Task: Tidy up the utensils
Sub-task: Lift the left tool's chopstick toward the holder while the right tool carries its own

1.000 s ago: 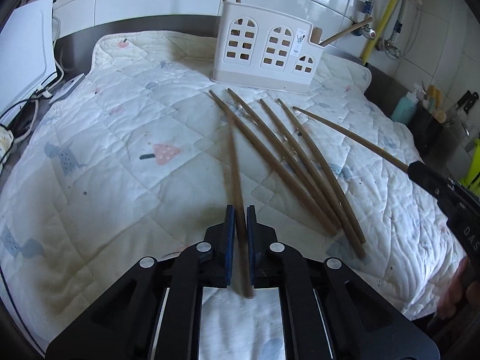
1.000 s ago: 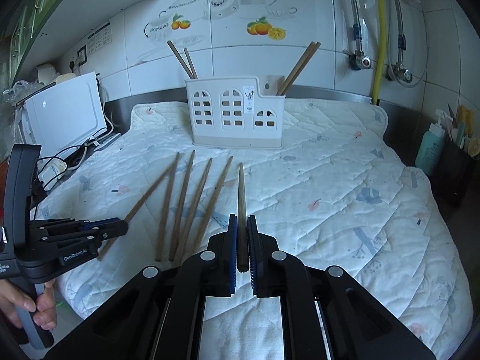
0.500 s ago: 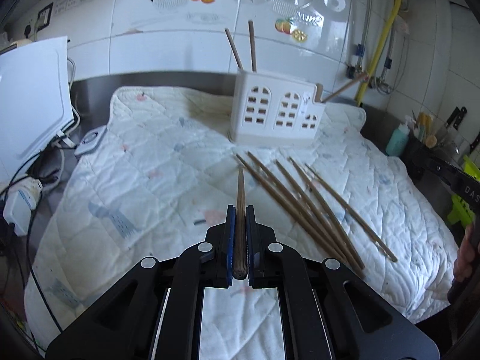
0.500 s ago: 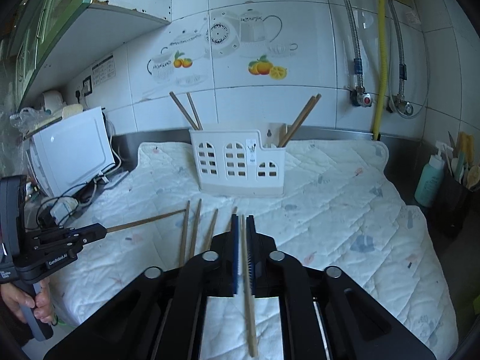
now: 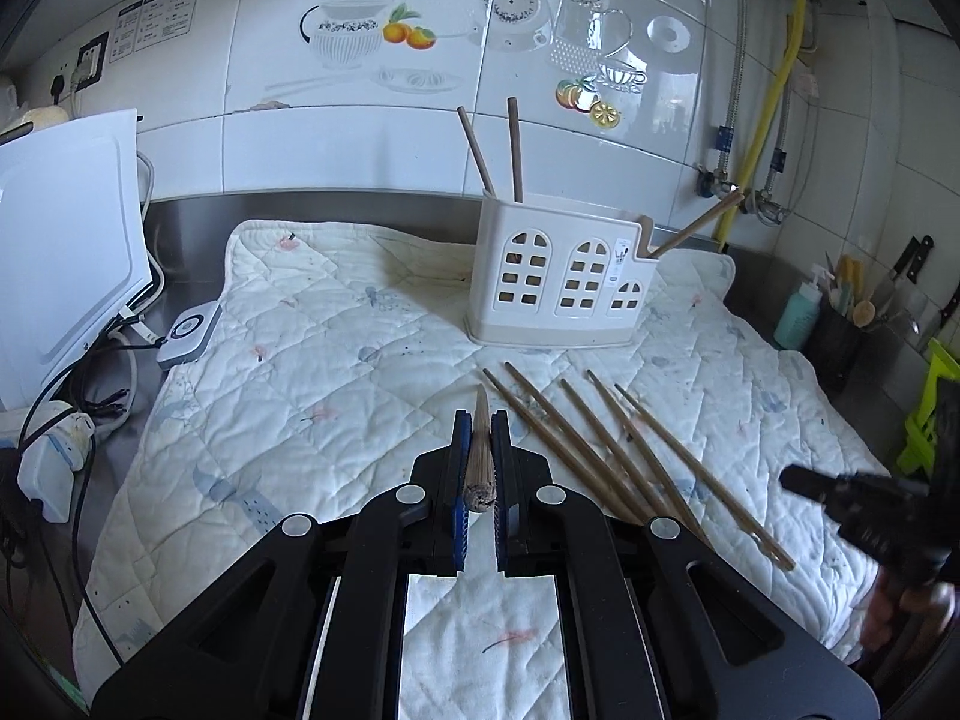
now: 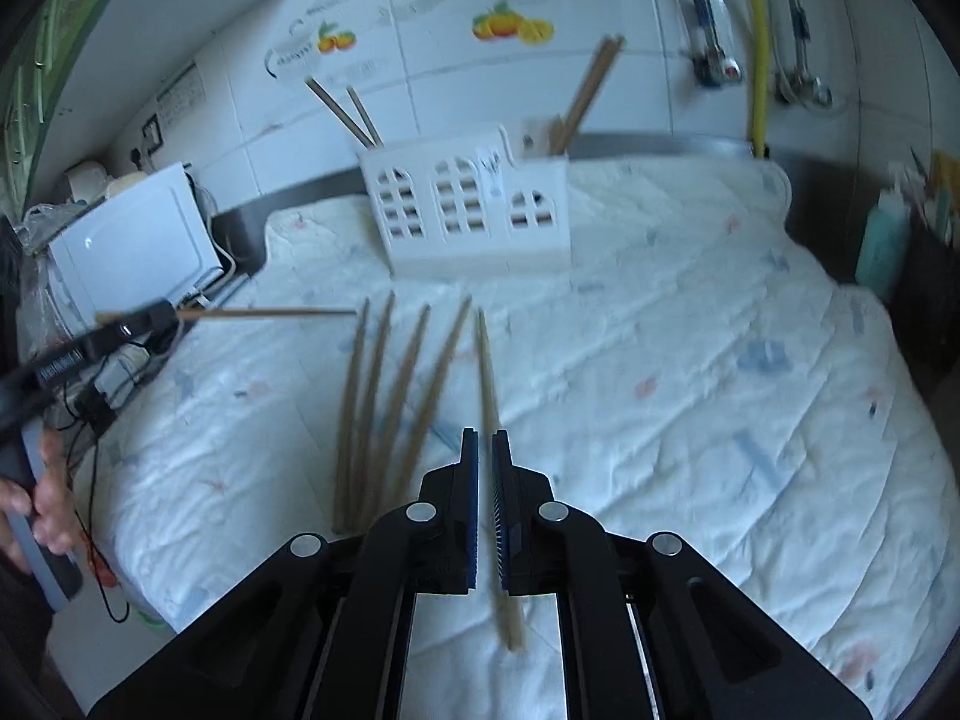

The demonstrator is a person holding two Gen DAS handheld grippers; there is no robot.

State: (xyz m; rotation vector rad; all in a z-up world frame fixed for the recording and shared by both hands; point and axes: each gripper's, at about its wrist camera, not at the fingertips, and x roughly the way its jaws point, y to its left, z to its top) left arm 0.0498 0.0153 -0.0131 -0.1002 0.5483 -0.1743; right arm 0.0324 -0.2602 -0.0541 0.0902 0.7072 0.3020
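The step in hand is the carry: each gripper has one chopstick clamped and neither is yet in the holder. The left gripper (image 5: 480, 468) has its jaws closed on a chopstick (image 5: 480, 450) that points ahead toward the white utensil holder (image 5: 558, 282), clear of the quilted mat (image 5: 300, 390) on the counter. The right gripper (image 6: 485, 492) appears likewise shut on a second chopstick (image 6: 489, 384), though that view is blurred, so the exact seating between the pads is uncertain. Five loose chopsticks (image 5: 600, 444) lie fanned on the mat just in front of the holder, and the holder already has two sticks upright in its left compartment and at least one leaning out of the low right compartment. The next move, in my judgement, calls for raising each stick above the rim, tipping its point downward over a compartment, and releasing only once the tip is inside.
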